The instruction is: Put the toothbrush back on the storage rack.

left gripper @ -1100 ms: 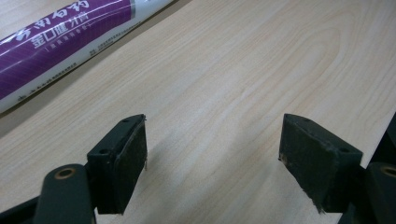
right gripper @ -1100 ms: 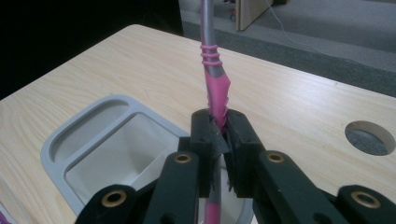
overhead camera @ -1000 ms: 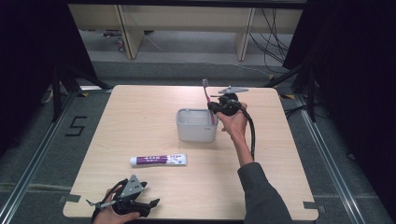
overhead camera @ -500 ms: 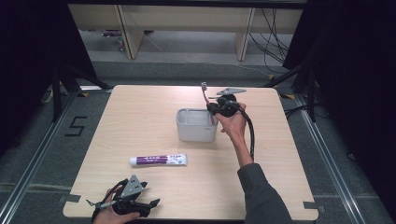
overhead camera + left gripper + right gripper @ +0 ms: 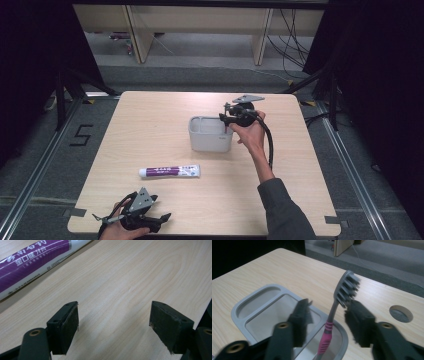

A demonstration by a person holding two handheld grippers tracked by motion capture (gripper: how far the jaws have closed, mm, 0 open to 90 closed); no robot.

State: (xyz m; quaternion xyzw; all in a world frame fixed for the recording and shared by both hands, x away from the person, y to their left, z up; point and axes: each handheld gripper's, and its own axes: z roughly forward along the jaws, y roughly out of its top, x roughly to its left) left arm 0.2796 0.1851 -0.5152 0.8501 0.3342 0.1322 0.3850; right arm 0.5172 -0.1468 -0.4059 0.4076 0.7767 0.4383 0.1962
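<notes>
Partly blurred right gripper (image 5: 327, 322) jaws just opened, toothbrush (image 5: 337, 312) handle foot hidden in holder (image 5: 242, 307)

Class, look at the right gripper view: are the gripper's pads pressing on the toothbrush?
No, the toothbrush stands free in the grey holder, the right gripper jaws apart, having just opened.

We see the holder (image 5: 210, 134) near the middle of the table (image 5: 150, 125), with the toothbrush (image 5: 337, 307) standing in its compartment at the right end. The tube (image 5: 170, 171) lies in front of the holder, toward our left. Our right gripper (image 5: 227, 116) is over the holder's right end, and our left gripper (image 5: 155, 220) sits at the table's near edge, in front of the tube.
</notes>
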